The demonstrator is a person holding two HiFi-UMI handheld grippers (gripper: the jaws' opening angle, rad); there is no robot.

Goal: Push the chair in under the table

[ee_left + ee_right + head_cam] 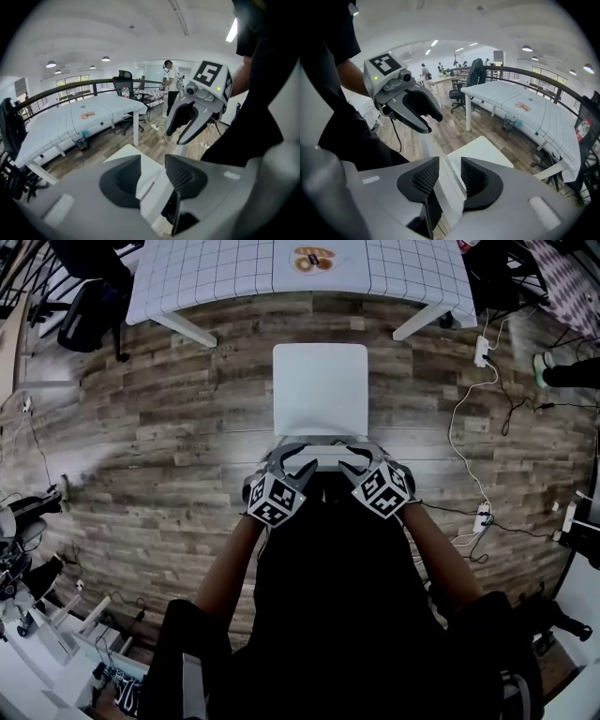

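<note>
Wood floor (pixel 159 437): chair (pixel 319 381) stands just clear of the surface (pixel 216 277), not yet under.
Left gripper (pixel 298 467) and right gripper (pixel 352 465): fingers apart astride its backrest (pixel 325 462); unclamped, an uneven push could skew it or slip off.

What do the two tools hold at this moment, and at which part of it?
Nothing is clamped. The top edge of the chair back stands between the open jaws of the left tool and of the right tool.

Wood-plank floor (pixel 169 456), black office chair (pixel 124 79), round ceiling lamps (pixel 51 64), dark railing (pixel 534 75), bright windows (pixel 70 84)
</note>
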